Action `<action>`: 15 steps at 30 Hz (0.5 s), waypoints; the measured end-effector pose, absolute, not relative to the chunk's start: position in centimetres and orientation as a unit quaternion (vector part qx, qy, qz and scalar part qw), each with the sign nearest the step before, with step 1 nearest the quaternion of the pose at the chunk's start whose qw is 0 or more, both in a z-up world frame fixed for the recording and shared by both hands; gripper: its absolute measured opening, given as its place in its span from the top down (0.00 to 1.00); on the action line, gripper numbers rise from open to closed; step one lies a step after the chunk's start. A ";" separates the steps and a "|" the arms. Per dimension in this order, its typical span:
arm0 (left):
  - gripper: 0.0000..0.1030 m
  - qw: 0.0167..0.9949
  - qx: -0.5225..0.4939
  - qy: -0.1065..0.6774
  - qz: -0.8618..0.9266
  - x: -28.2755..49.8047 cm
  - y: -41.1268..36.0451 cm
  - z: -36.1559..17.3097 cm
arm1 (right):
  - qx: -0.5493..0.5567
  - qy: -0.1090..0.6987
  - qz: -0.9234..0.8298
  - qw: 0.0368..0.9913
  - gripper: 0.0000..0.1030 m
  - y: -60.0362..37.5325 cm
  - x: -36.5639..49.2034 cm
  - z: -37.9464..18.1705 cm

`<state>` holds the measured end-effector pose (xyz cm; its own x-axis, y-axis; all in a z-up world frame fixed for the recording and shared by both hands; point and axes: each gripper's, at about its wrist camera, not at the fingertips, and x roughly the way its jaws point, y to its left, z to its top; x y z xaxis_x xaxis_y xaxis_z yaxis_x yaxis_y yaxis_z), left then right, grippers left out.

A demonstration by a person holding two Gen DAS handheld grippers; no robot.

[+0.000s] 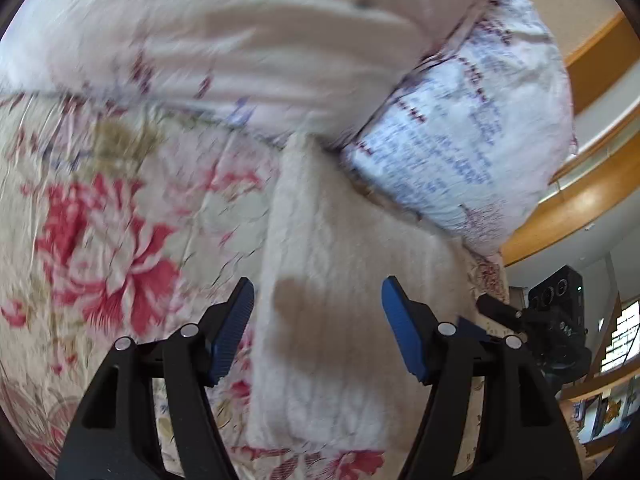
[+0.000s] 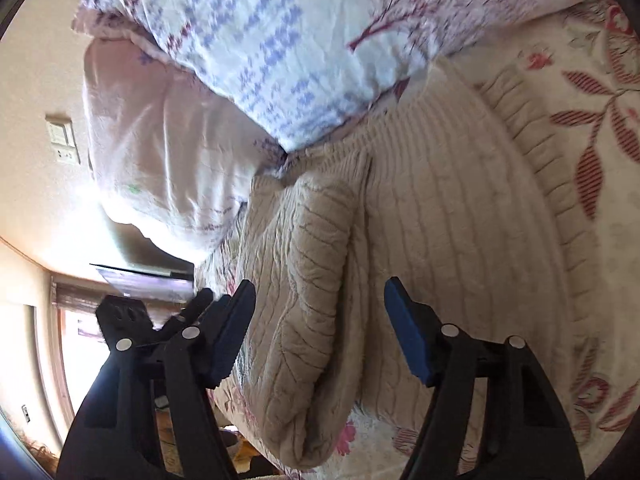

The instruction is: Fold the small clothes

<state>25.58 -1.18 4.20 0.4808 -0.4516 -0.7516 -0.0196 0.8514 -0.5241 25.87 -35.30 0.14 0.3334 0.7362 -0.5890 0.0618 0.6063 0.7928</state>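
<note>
A cream cable-knit sweater (image 1: 340,300) lies on the floral bedspread (image 1: 100,220), with a tan patch on it. My left gripper (image 1: 318,328) is open above it, blue pads either side of the knit, holding nothing. In the right wrist view the sweater (image 2: 420,240) lies flat with a sleeve (image 2: 304,300) folded over into a thick roll. My right gripper (image 2: 320,332) is open over that sleeve and empty. The other gripper shows at the right edge of the left wrist view (image 1: 552,320) and at the left in the right wrist view (image 2: 132,316).
Two pillows lean at the head of the bed: a pink one (image 1: 260,40) and a white one with blue print (image 1: 472,152), which touches the sweater's far end. A wooden rail (image 1: 580,200) is beyond. A wall switch (image 2: 60,140) is at the left.
</note>
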 end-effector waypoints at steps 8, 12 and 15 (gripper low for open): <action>0.33 0.818 -0.231 0.510 -0.131 24.9 -1.6 2.3 | 0.356 0.569 0.224 0.707 0.57 -32.0 26.5 -0.9; 0.30 0.821 -0.218 0.510 -0.134 24.7 -2.4 2.6 | 0.341 0.554 0.217 0.728 0.81 -31.0 26.5 -0.5; 0.24 0.829 -0.212 0.500 -0.134 24.9 -2.7 3.2 | 0.303 0.517 0.211 0.772 0.83 -30.7 26.4 2.3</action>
